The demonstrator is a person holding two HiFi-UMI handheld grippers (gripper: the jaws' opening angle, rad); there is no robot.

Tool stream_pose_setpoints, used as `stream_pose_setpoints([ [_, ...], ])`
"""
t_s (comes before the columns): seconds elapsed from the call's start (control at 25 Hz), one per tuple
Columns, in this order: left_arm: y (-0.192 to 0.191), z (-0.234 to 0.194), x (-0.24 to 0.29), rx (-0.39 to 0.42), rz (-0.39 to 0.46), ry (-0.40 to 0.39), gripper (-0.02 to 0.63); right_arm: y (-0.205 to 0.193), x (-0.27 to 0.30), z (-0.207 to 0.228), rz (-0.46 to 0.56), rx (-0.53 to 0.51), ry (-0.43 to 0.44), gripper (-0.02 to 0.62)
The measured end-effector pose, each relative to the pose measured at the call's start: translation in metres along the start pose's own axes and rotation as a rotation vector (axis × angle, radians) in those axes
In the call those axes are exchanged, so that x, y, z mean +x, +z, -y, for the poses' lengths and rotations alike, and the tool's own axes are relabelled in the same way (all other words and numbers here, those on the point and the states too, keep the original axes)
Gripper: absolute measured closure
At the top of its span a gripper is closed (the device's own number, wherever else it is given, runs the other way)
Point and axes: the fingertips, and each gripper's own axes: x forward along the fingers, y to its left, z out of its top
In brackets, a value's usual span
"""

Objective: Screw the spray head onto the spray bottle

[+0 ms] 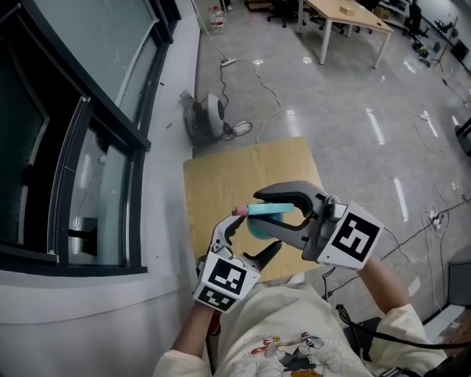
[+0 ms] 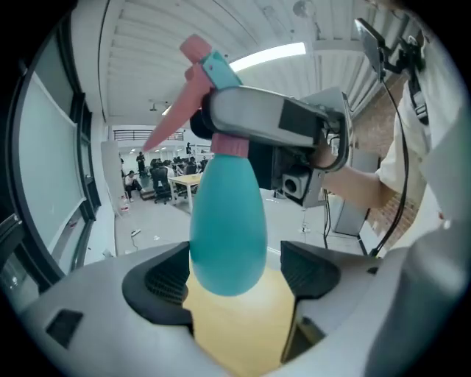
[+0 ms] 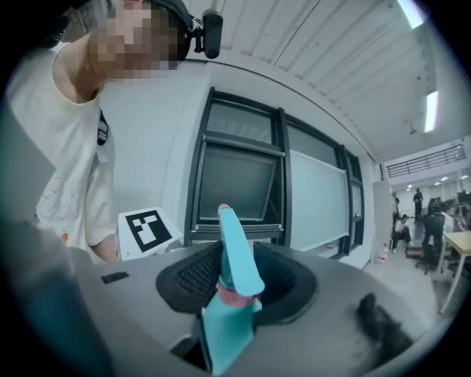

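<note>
A teal spray bottle (image 1: 257, 226) with a teal and pink spray head (image 1: 266, 210) on top hangs in the air over the plywood table (image 1: 235, 173). My right gripper (image 1: 269, 214) is shut on the spray head, whose pink collar (image 3: 234, 297) sits between its pads. The right gripper view shows the teal head (image 3: 237, 258) sticking up out of that gripper (image 3: 235, 283). My left gripper (image 1: 249, 239) is below. In the left gripper view the rounded bottle body (image 2: 227, 221) reaches down between its jaws (image 2: 235, 283), with a gap at the right pad (image 2: 309, 269). It stands open around the bottle.
A dark-framed window wall (image 1: 81, 147) runs along the left. On the floor beyond the table lie a small fan (image 1: 213, 112) and a power strip with cables (image 1: 243, 66). Desks (image 1: 346, 18) stand far off. The person's torso (image 1: 287, 339) is close behind both grippers.
</note>
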Motion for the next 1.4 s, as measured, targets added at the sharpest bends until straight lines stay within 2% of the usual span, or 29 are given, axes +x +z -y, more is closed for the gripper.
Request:
stream_pose_setpoints([
  [0.08,-0.013,-0.003,0.000,-0.053,0.002,0.033,0.219,-0.011,-0.002,0.019,0.016,-0.003,-0.075,0.463],
  [0.16,-0.026,-0.008,-0.005,-0.147,0.044,0.091,0.226,-0.031,-0.003,0.041,0.036,-0.020,-0.147,0.463],
  [0.2,-0.031,-0.012,-0.009,-0.205,0.080,0.135,0.338,-0.044,-0.003,0.050,0.042,-0.022,-0.176,0.463],
  [0.24,-0.035,-0.016,-0.014,-0.262,0.121,0.179,0.511,-0.059,-0.001,0.057,0.043,-0.017,-0.200,0.463],
  [0.28,-0.038,-0.017,-0.017,-0.306,0.155,0.211,0.600,-0.077,0.001,0.063,0.040,-0.008,-0.218,0.463],
  [0.36,-0.045,-0.016,-0.018,-0.341,0.189,0.248,0.600,-0.119,0.006,0.072,0.021,0.023,-0.245,0.463],
  [0.52,-0.062,-0.020,-0.012,-0.334,0.215,0.286,0.600,-0.191,0.032,0.077,0.020,0.100,-0.254,0.463],
  [0.64,-0.062,-0.025,0.001,-0.316,0.269,0.305,0.600,-0.230,0.043,0.076,0.019,0.080,-0.251,0.463],
  [0.76,-0.072,-0.024,0.018,-0.314,0.279,0.292,0.600,-0.271,0.053,0.078,0.001,0.071,-0.268,0.463],
  [0.92,-0.097,-0.019,0.030,-0.303,0.242,0.253,0.600,-0.321,0.070,0.076,-0.017,0.104,-0.277,0.463],
  [1.08,-0.114,-0.015,0.031,-0.286,0.220,0.239,0.600,-0.351,0.079,0.065,-0.028,0.113,-0.265,0.463],
  [1.28,-0.120,-0.016,0.029,-0.282,0.220,0.242,0.600,-0.362,0.084,0.048,-0.054,0.072,-0.250,0.462],
  [1.4,-0.117,-0.014,0.029,-0.282,0.219,0.235,0.600,-0.374,0.085,0.041,-0.097,0.093,-0.234,0.420],
])
